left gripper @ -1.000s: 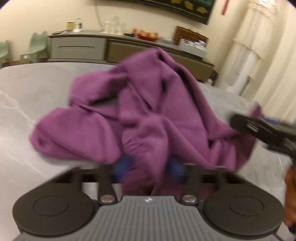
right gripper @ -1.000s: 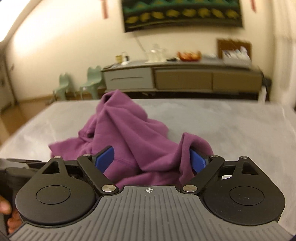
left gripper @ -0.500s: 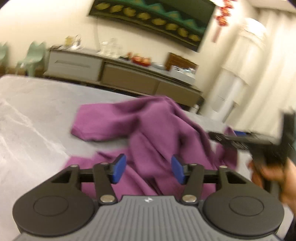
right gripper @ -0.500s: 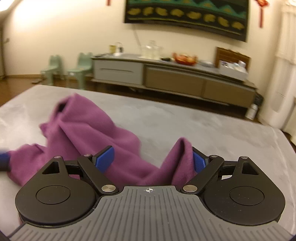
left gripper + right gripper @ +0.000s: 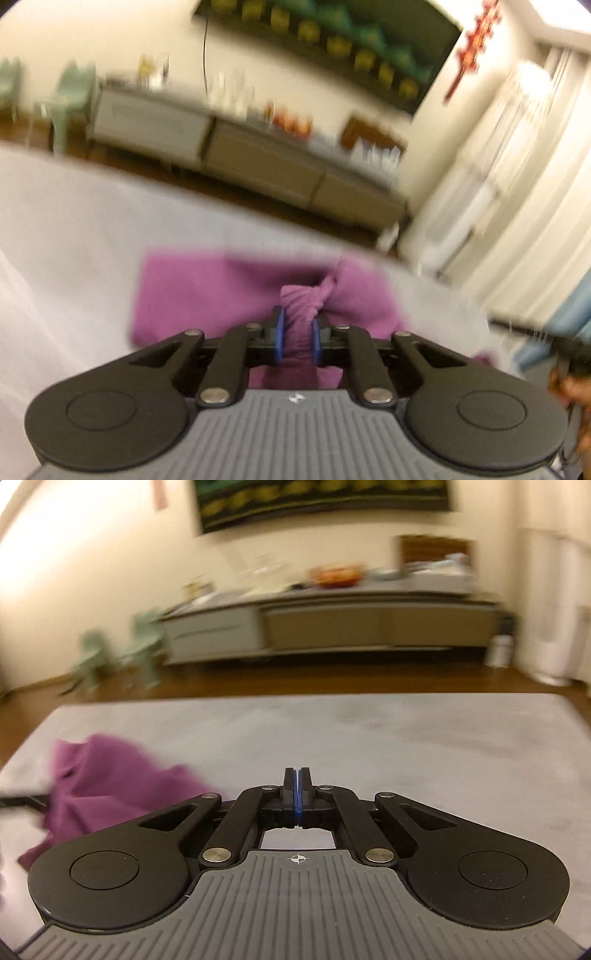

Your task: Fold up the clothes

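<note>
The purple garment (image 5: 207, 291) lies on the grey table (image 5: 74, 229), spread out ahead of the left gripper (image 5: 297, 334). In the left wrist view a bunched, ribbed fold of the cloth runs up between that gripper's blue pads (image 5: 279, 338), which pinch it from both sides. Beyond the pinch the fabric twists into a small knot-like gather, then fans out to a flatter panel on the left and a rounded lobe on the right. A small scrap of purple also shows near the table's right side, low in that view.

In the right wrist view the same garment (image 5: 107, 786) appears as a rumpled heap at the left part of the table (image 5: 369, 738), partly hidden behind the gripper's black body. The right gripper (image 5: 297, 786) sits well apart from the cloth, its two blue-faced fingers pressed together with nothing between them, above bare tabletop.

At the right edge of the left wrist view a hand (image 5: 572, 391) grips a dark handle; the picture is too blurred there to tell more.

Behind the table stands a long low sideboard (image 5: 332, 627) against the wall, with blurred items on top. A dark wall hanging (image 5: 321, 502) is above it, pale green chairs (image 5: 144, 642) stand to its left, and light curtains (image 5: 517, 184) hang at the right.
</note>
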The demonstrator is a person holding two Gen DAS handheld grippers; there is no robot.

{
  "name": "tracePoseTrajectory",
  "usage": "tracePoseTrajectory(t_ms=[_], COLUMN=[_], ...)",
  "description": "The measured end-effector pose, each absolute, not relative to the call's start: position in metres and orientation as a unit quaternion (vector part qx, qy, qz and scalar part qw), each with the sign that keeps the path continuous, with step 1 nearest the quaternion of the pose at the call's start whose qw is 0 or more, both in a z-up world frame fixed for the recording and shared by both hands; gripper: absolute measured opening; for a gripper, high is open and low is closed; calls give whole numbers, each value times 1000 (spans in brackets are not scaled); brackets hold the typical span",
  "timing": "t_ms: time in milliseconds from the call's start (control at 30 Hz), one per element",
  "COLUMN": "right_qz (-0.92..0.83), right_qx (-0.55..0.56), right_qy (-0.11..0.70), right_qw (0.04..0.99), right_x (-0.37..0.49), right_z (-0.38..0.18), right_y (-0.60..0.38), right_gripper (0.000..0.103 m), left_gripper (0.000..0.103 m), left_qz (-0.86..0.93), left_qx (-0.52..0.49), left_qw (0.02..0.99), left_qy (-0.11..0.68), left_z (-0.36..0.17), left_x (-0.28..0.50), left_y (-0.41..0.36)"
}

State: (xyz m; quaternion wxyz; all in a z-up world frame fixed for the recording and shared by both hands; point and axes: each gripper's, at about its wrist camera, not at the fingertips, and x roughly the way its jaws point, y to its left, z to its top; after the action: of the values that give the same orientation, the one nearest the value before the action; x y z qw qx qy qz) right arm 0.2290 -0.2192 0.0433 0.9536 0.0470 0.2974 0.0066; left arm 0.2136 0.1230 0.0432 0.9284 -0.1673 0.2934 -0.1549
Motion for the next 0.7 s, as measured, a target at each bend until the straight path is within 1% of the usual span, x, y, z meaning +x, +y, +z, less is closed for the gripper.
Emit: tracePoseTrajectory(t_ms=[100, 133, 167, 200, 233, 267, 300, 333, 367, 400, 433, 467, 500, 567, 600, 667, 700], right_qz=[-21, -7, 9, 25, 37, 46, 55, 57, 53, 50, 55, 67, 79, 83, 83, 107, 121], right_qx=[79, 89, 91, 94, 96, 97, 98, 102, 109, 118, 123, 114, 98, 70, 56, 24, 1], right_qy=[282, 281, 285, 289, 286, 278, 269, 259, 248, 244, 253, 265, 276, 285, 287, 298, 297], right_qw=[956, 956, 954, 952, 953, 955, 957, 959, 961, 961, 958, 955, 953, 952, 953, 948, 947], right_x=[210, 206, 203, 200, 192, 180, 168, 151, 132, 115, 104, 101, 102, 113, 121, 147, 163], right_z=[52, 50, 48, 46, 46, 48, 49, 48, 44, 38, 31, 26, 22, 22, 24, 31, 35], right_y=[-249, -243, -232, -221, -206, -189, -171, -155, -140, -125, -112, -101, -89, -63, -50, -20, -2], right_gripper=[0, 2, 10, 14, 19, 40, 64, 74, 88, 95, 95, 94, 93, 93, 94, 94, 94], left_gripper=[14, 14, 14, 14, 14, 16, 20, 21, 26, 35, 40, 49, 55, 59, 64, 68, 68], left_qz=[-148, -138, -128, -117, -102, -86, -71, -57, -44, -44, -44, -44, -44, -30, -36, -48, -42], left_qx=[-170, -176, -182, -188, -201, -215, -228, -238, -248, -239, -230, -204, -178, -145, -148, -154, -155], left_qw=[947, 949, 950, 952, 948, 944, 939, 928, 916, 913, 909, 915, 921, 928, 929, 930, 927], left_qy=[228, 223, 218, 213, 224, 236, 248, 279, 311, 328, 345, 345, 345, 343, 338, 329, 340], left_z=[87, 89, 91, 94, 84, 73, 63, 52, 41, 32, 22, 20, 19, 12, 7, -4, -9], left_x=[168, 154, 140, 126, 117, 109, 100, 97, 93, 93, 92, 93, 93, 92, 97, 107, 116], left_y=[159, 165, 171, 178, 186, 194, 201, 210, 219, 224, 230, 230, 230, 231, 231, 231, 233])
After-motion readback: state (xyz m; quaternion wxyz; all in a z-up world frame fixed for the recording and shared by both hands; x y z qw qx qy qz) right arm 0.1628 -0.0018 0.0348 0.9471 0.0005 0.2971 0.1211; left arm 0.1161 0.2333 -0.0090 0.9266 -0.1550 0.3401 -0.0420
